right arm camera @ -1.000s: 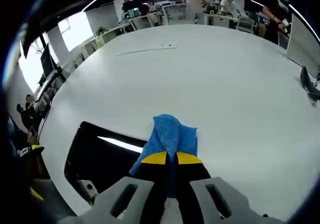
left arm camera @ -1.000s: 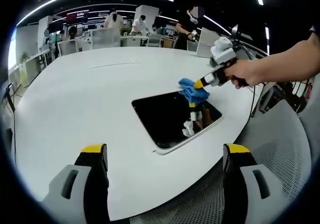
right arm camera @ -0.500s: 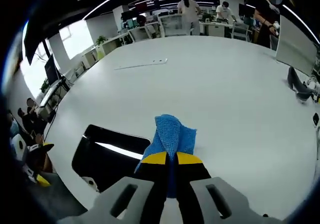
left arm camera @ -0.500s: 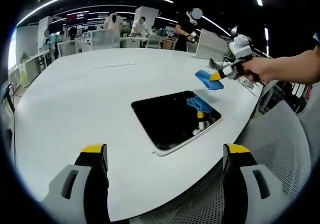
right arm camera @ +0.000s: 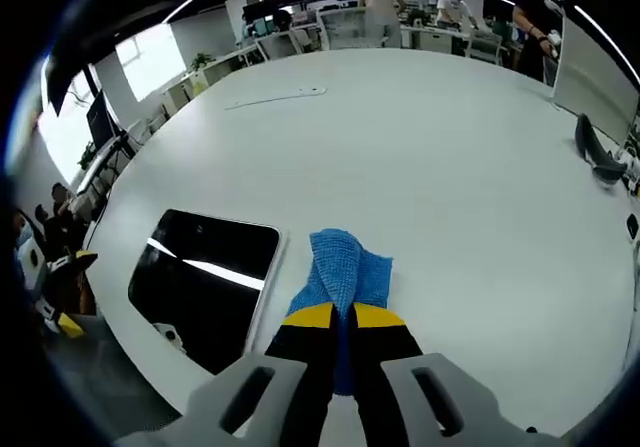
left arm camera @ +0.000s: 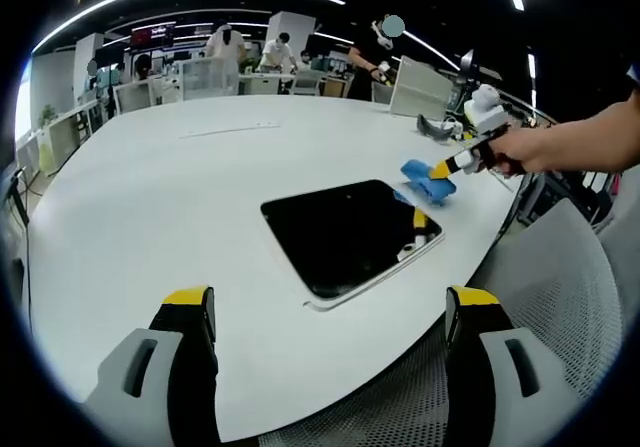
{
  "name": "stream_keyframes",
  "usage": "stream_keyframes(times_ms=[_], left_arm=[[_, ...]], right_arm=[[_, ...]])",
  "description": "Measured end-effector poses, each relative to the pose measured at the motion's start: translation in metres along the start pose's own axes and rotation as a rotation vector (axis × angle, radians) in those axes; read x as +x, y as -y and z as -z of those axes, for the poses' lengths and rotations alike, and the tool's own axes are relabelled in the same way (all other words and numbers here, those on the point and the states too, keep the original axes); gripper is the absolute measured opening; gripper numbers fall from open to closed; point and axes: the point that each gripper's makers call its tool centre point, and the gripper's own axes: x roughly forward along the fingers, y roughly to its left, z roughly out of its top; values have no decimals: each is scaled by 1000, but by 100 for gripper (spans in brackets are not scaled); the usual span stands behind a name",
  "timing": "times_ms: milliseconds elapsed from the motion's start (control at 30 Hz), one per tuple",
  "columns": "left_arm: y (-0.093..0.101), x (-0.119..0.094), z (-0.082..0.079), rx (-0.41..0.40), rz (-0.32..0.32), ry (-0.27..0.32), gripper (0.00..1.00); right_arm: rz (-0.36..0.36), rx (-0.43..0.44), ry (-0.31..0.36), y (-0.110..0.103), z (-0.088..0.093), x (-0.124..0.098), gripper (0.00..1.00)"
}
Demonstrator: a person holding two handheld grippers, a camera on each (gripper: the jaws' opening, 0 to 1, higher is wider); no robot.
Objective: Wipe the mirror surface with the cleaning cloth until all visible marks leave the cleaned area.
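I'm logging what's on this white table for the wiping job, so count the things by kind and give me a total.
Mirror: 1
Blue cloth: 1, clamped in the right tool
Handheld tools: 2, the right one and the left tool, which is open near the table edge
Dark object by the far edge: 1, too small to identify
Total: 5

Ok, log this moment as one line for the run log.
right tool: shut on cloth | cloth: beside mirror, over table | left tool: open, short of mirror
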Motion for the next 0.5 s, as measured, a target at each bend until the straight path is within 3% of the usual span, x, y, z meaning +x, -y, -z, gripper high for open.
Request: stream_keyframes(times_ms=[200, 367, 500], left_arm=[[1, 0, 0, 2, 6, 2, 95], [1, -1, -1, 1, 5, 6, 95], [0, -1, -1, 0, -1, 6, 95]], right_arm=[[26, 52, -18, 7, 14, 5, 1], [-3, -75, -30, 7, 16, 7, 1], [7, -29, -40, 10, 12, 10, 1]])
